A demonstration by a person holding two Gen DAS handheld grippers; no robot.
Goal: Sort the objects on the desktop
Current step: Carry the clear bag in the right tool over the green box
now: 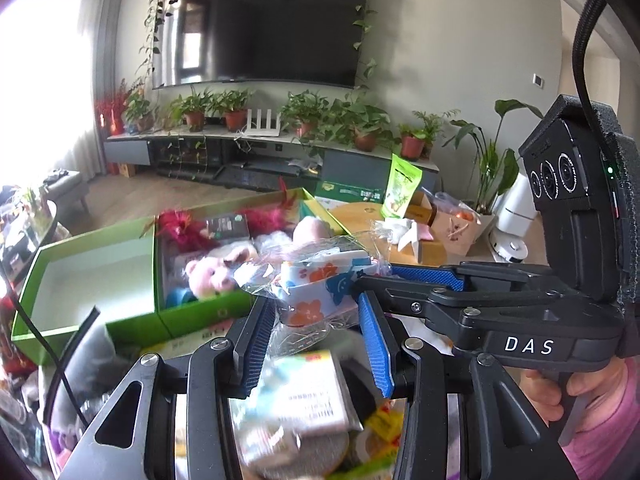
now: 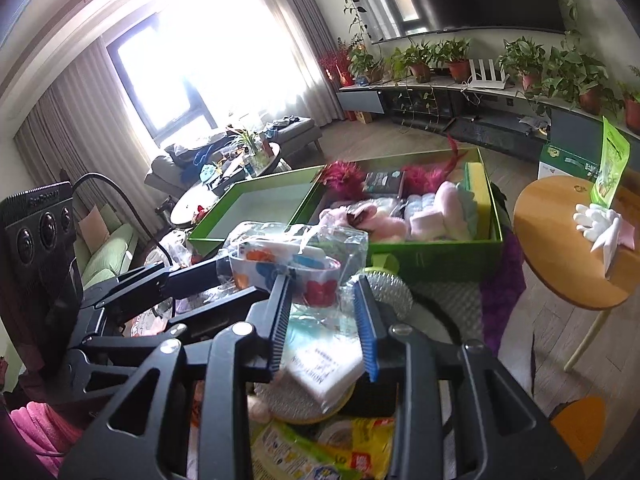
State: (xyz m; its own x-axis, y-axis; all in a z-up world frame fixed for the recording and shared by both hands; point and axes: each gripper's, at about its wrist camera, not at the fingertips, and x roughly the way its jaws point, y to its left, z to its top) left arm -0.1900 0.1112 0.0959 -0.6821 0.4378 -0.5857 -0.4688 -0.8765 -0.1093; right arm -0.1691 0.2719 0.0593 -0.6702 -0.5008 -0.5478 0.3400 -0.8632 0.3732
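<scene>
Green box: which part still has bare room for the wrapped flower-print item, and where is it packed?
The green box's left compartment, bordered by the divider wall, is bare. The right compartment is crowded with a pink plush, magenta feathers and a yellow sponge. The desk below both grippers is cluttered.

A: Daylight floods in from the window (image 2: 168, 76), blown out to pure white in the upper left of the right wrist view; the curtains (image 2: 68, 120) beside it glow.

B: The same glare washes out the left edge of the left wrist view. The television (image 1: 264, 24) is a dark slab that mirrors a window.

A: Both views bow strongly: walls curve, corners go black.

B: Far things are fairly sharp. The packets (image 1: 304, 396) at the bottom centre smear with blur, and the wrapped bowl (image 2: 288, 268) glints.
</scene>
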